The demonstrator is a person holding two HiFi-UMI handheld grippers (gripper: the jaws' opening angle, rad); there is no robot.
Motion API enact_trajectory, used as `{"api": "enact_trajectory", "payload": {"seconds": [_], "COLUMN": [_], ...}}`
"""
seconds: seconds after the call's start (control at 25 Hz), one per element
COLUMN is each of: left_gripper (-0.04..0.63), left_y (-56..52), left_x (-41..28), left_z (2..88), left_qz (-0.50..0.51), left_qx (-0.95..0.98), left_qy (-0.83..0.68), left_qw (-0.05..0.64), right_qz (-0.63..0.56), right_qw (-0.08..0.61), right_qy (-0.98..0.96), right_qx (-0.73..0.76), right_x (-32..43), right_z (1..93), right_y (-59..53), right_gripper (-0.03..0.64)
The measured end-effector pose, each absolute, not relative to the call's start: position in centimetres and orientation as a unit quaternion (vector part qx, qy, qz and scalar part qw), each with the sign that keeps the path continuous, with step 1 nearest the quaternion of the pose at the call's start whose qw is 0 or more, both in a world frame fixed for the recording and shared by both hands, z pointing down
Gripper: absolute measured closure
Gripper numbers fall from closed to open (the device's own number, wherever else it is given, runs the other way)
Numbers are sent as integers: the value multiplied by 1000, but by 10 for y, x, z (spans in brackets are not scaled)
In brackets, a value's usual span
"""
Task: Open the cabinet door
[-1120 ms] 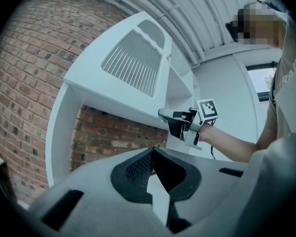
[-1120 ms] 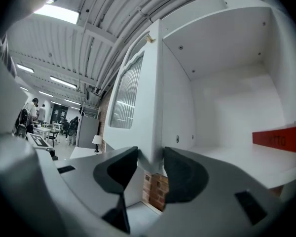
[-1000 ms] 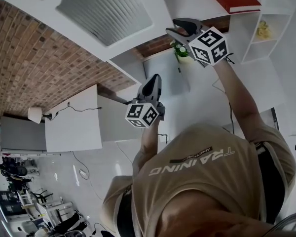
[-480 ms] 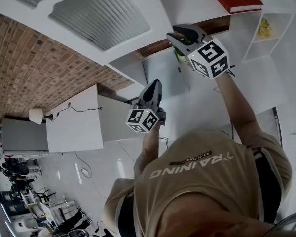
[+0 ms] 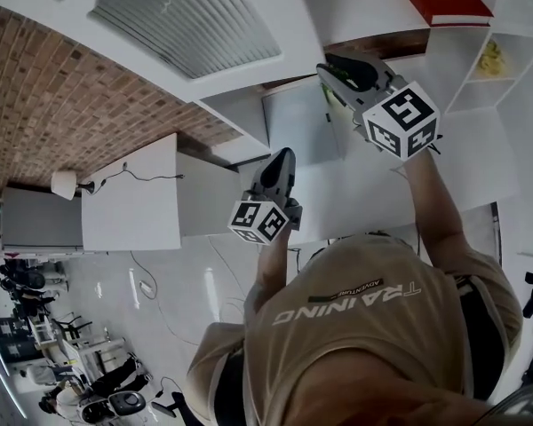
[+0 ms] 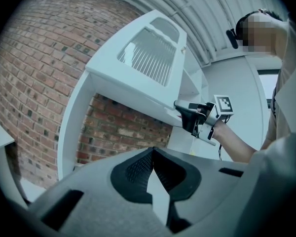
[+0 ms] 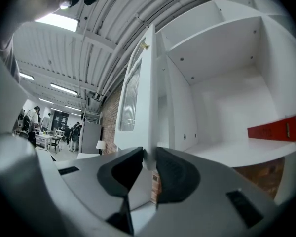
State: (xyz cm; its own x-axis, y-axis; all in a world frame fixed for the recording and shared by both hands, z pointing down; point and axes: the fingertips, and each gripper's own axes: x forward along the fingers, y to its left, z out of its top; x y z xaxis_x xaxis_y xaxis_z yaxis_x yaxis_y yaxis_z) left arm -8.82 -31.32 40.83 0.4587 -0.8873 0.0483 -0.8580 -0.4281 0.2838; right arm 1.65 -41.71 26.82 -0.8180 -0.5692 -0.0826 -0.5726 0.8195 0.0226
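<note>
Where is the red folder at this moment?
In the right gripper view, the red folder lies at the right edge, on the open cabinet's shelf, right of the cabinet door.

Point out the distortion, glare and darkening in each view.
Head view: wide-angle, the cabinet door edges bow. Left gripper view: black corners, brick wall curves. Right gripper view: ceiling light glares; black corners too.

cabinet door (image 7: 149, 83): smooth white painted, with ribbed insert panel (image 5: 182, 20) | brick wall (image 5: 62, 114): rough, matt | your left gripper (image 6: 152, 152): matt grey plastic, dark mesh-textured pads (image 6: 135, 169) | your shirt (image 5: 364, 327): soft tan cloth
</note>
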Motion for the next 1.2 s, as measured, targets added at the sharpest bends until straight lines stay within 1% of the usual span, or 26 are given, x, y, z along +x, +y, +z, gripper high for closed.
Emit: {"api": "enact_trajectory", "payload": {"seconds": [0.28,0.48,0.6,0.84,1.08,1.2], "left_gripper": [588,588,588,588,588,588], "left_y": [-294,-270,-275,-265,-237,-219], "left_x": [-79,-79,-77,-79,-92,-115], "left_z": [411,424,420,419,415,409], "left_qz": [-76,-102,-104,-78,-82,-74], "left_qx": [838,827,830,847,857,862], "left_qy": [-524,-530,-526,-513,-494,-488], "left_qw": [133,156,151,115,121,118], "right_qz": [29,20,30,44,34,34], "right_qw": [61,54,56,39,33,33], "right_qy": [957,964,966,961,947,937], "right_qx": [-281,-258,-251,-269,-318,-346], "right_x": [19,19,17,10,10,4], "right_z": [267,273,267,274,272,270], "right_y": [-396,-368,-360,-339,-319,-304], "right_gripper": [537,543,546,548,546,548]}}
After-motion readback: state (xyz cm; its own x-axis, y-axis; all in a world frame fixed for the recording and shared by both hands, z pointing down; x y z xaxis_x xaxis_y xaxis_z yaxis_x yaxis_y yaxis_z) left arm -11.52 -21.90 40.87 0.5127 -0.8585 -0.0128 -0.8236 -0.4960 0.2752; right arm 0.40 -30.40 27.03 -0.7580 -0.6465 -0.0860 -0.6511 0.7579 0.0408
